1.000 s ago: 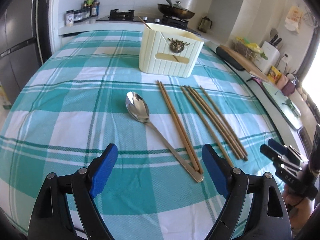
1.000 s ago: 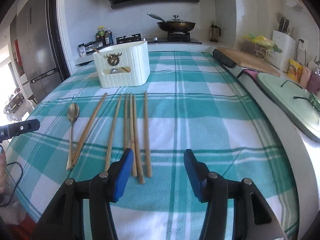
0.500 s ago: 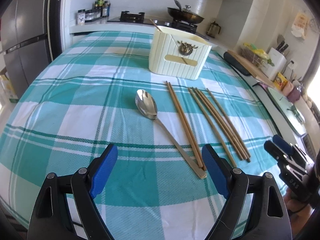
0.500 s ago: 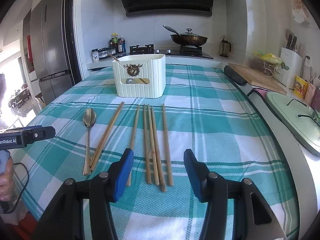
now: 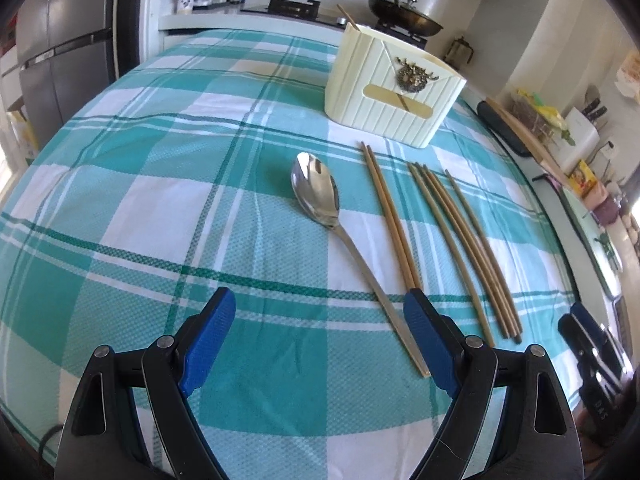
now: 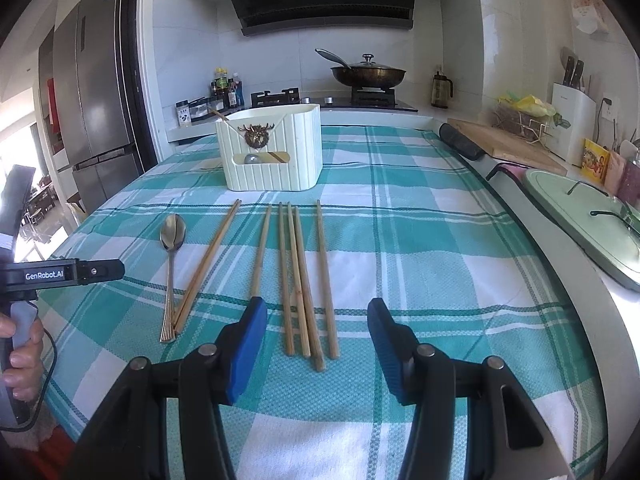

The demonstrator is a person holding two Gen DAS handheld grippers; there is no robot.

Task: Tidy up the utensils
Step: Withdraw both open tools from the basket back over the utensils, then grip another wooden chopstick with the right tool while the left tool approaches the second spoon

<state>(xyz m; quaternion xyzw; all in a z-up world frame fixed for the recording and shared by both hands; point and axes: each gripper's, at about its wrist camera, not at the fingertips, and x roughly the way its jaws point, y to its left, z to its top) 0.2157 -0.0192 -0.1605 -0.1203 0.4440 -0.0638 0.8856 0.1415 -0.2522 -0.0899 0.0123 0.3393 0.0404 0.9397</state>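
Left gripper (image 5: pixel 318 330) held low over the checked tablecloth (image 5: pixel 160 200), blue fingers (image 5: pixel 208 334) spread wide, nothing between them; spoon (image 5: pixel 320 200) lying ahead and right of centre, bowl towards the holder, handle running back to end just beside the inner face of the right-hand finger, not touching so far as can be told; paired chopsticks (image 5: pixel 390 216) lying just right of the spoon handle, near ends hidden behind that same finger. Right gripper (image 6: pixel 316 334) likewise spread wide and empty above the cloth; loose chopsticks (image 6: pixel 298 276) lying flat, near ends falling within the gap between the fingers (image 6: pixel 248 344), one stick's end hidden behind the left-hand finger. Cream utensil holder (image 6: pixel 274 148) standing upright beyond the far ends of all the utensils, well apart from both grippers; one stick leaning out of its back corner.
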